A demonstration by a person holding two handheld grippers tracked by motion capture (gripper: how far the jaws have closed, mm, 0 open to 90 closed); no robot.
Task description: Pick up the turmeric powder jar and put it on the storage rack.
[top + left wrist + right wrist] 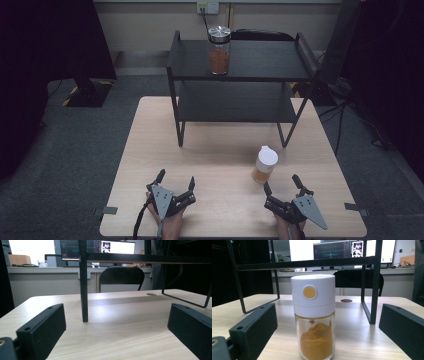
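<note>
A small glass jar with a white cap (264, 165) holds orange powder and stands on the wooden table (150, 150), right of centre. In the right gripper view the same jar (314, 317) rises upright just ahead of the jaws, between them but untouched. My right gripper (281, 184) rests open near the table's front edge, just behind the jar. My left gripper (176, 178) lies open at the front left with nothing between its jaws. A taller jar with a silver lid (219, 50) stands on the top of the black shelf rack (280, 62).
The rack's front left leg (84, 290) stands a little ahead of the left gripper. The rack's right leg (373, 290) rises behind the jar. A black chair (121, 277) and monitors lie beyond the table. Bare tabletop spreads between the two grippers.
</note>
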